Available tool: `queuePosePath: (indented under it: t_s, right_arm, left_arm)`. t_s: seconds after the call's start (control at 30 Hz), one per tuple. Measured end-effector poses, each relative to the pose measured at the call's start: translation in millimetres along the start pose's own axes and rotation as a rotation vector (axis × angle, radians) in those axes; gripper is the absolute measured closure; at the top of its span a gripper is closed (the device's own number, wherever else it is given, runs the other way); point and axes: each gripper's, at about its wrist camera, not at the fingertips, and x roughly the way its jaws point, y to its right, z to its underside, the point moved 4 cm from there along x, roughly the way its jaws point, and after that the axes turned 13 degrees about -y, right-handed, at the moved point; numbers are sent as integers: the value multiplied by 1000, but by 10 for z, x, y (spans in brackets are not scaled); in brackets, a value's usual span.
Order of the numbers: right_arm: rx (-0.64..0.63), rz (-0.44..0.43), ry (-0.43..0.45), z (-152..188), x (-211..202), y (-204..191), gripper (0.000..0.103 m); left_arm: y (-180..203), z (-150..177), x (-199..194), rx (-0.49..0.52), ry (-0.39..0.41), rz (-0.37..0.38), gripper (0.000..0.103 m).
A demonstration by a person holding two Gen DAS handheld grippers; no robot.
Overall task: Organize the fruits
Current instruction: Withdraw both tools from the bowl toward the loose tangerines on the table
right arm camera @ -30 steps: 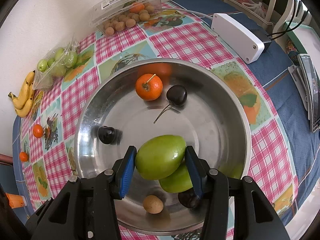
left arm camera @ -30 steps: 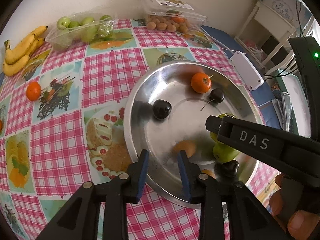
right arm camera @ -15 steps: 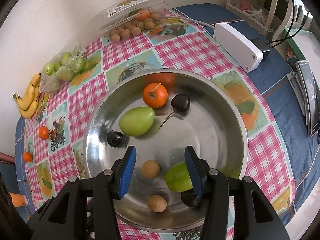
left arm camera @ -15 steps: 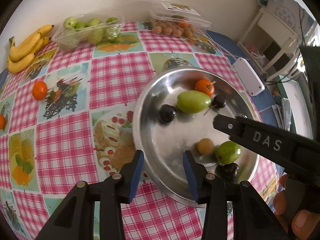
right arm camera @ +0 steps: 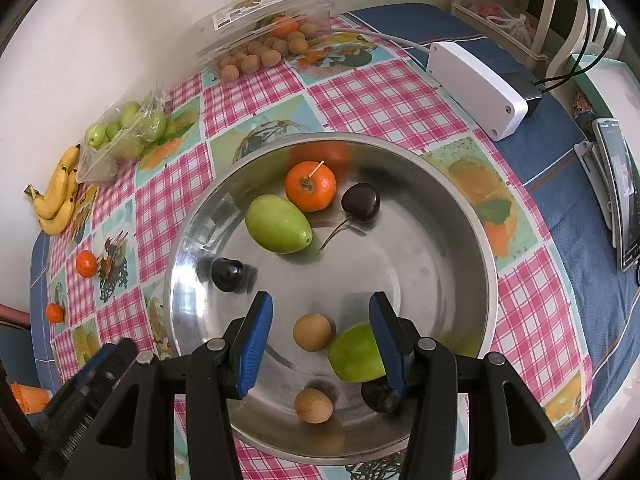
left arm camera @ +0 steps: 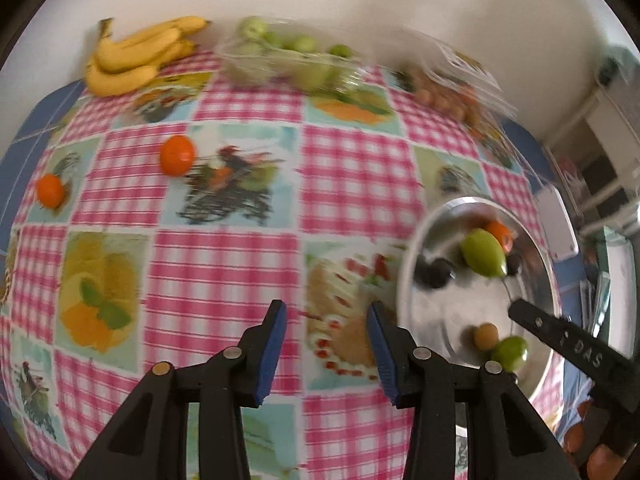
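Hovering over the checked tablecloth (left arm camera: 224, 264) beside the steel bowl (right arm camera: 452, 216) rather than above it as a second ago, the left gripper (left arm camera: 326, 340) has just been widening its blue-padded jaws and carries nothing. The right gripper (right arm camera: 322, 338) hangs over the bowl, released and empty; the smooth, oval green fruit (right arm camera: 278, 223) it clasped a second ago now lies on the shiny curved floor of the bowl, touching the dimpled orange mandarin (right arm camera: 310, 186). A glossy dark cherry (right arm camera: 361, 202) with a thin stem sits just beside the mandarin, and another dark cherry (right arm camera: 227, 274) rests near the left wall. Two round, matte brown fruits (right arm camera: 313, 332) and a second green fruit (right arm camera: 356, 354) lie below the right gripper. On the cloth, two mandarins (left arm camera: 177, 155), a bunch of bananas (left arm camera: 136, 56) and a crinkled clear bag of green fruit (left arm camera: 288, 56) lie well apart from the bowl.
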Motion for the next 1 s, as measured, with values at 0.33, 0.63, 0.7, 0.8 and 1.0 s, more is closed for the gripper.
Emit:
queuePosePath:
  t_s: [0.33,0.63,0.7,0.8,1.0]
  right_arm:
    - [-5,5,-4,-6,10,-23,52]
    - [-12,17,-17,-10,67,-23,32]
    - [-14,19,-20,-12,79,-30,27]
    - [-13,24,-24,-8,89,-36,25]
    - [-13,30,-25,-16,87,-34,24]
  left_arm:
    - [-270,-73,-69,-83,13,1,47]
    - [-308,-43,9,-82,-12,-58,23]
    - [-327,-38,30,-87,-19,-64,18]
    - [-348,-37,45,-93,-21,-71,18]
    - [-396,-33,55,-102,-17,-97,9]
